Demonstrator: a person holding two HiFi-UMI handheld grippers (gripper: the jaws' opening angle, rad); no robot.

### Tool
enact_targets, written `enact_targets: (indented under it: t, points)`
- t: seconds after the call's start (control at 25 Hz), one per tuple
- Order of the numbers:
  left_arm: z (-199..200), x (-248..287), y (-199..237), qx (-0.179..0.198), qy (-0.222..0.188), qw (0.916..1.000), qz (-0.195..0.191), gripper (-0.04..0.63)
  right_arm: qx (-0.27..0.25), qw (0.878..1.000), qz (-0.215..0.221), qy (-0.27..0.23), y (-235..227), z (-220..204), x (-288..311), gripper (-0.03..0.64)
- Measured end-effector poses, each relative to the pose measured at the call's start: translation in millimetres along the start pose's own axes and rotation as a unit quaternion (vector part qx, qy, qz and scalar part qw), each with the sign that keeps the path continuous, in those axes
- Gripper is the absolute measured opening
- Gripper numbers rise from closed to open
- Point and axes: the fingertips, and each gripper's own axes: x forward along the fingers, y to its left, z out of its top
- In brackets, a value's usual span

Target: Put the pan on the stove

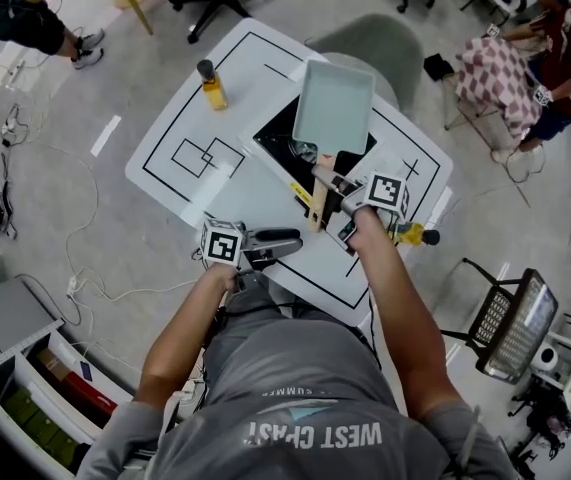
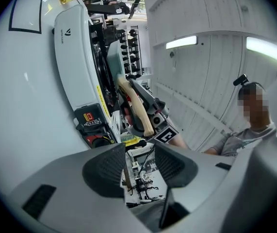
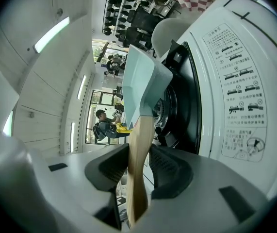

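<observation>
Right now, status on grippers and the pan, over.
Left gripper open, empty. Right gripper shut on pan handle. Pan over stove, seating unclear. Yellow bottle stands clear.

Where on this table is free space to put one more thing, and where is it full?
Free: the left part of the table, between the yellow bottle and the stove, and the strip between stove and left gripper. Crowded: the right side, where the right gripper holds the pan at the stove, beside a second bottle.

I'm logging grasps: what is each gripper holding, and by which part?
The right gripper holds the pan by its wooden handle; the left gripper is open and holds nothing.
</observation>
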Motion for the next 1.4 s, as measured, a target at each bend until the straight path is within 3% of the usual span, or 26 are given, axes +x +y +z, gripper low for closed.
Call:
enact_targets:
  t: [0.36,0.56,1.4]
  points:
    - [-6,-5,4,0.006,-0.002,1.0,-0.003,0.186,-0.002,1.0,0.005,-0.001,2,-11,1,0.138]
    - [-13,-4,6,-0.016,0.0,0.9999,0.007,0.186,-0.006,1.0,0.004,0.001,0,-10,0,0.138]
    - [-37,-3,17,-0.038,0.023,0.9989,0.015,0.186,0.022,0.999,0.027,-0.023,-1,-6,-5,0.127]
